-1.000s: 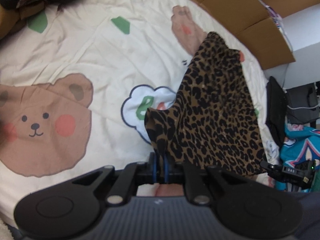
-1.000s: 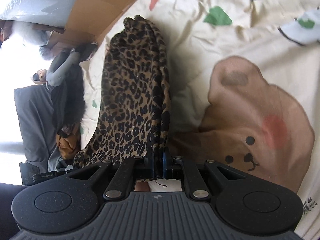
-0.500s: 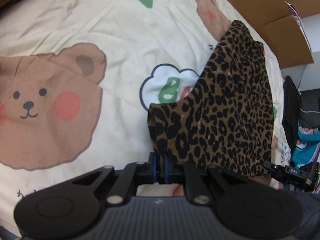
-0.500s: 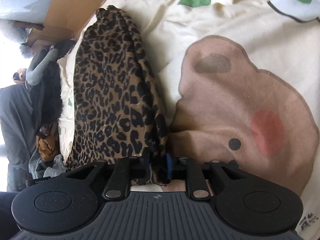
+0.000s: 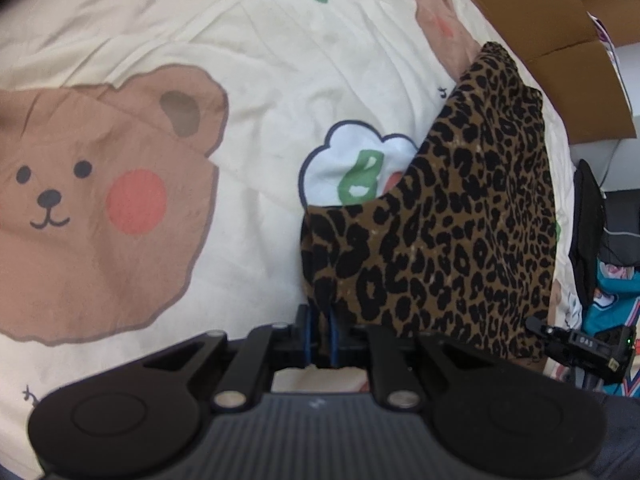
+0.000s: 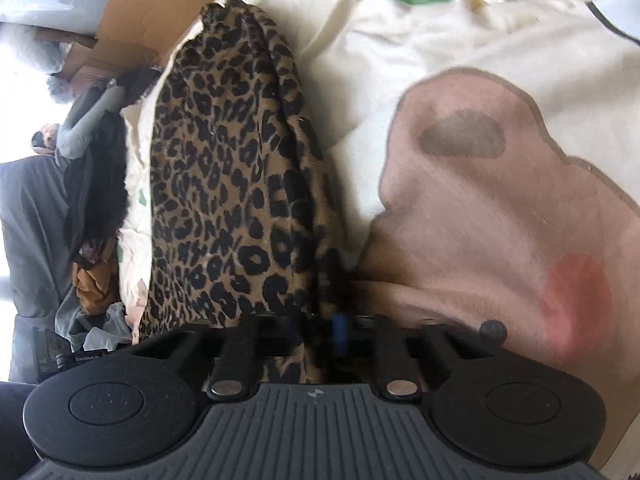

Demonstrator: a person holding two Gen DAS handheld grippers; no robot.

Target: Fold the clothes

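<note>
Two claws grip the same leopard-print garment (image 5: 460,232), one at each near corner. The left claw (image 5: 320,322) has its blue-edged fingers (image 5: 307,332) drawn almost together, with a corner of the spotted cloth pinched between them. The right claw (image 6: 324,332) is closing at this moment, its jaws nearly together, and folds of the garment (image 6: 228,184) sit between its fingers and spill down over its black linkage; the fingertips are blurred, but one blue edge shows just right of the cloth.

From the left claw the garment spreads up and to the right in a broad sheet, its far end bunched to a narrow tip near a brown cardboard box (image 5: 560,40). In the right wrist view the same cloth runs away from the claw as a long strip, gathered at its far end.

Under it lies a cream bedsheet (image 5: 248,60) printed with brown bear faces (image 5: 80,200), green shapes and a white cloud (image 5: 352,172) that the garment partly covers. The right claw shows at the lower right edge of the left wrist view. Past the bed's edge are dark clothes (image 6: 92,184) in a heap and a teal printed fabric (image 5: 612,284).
</note>
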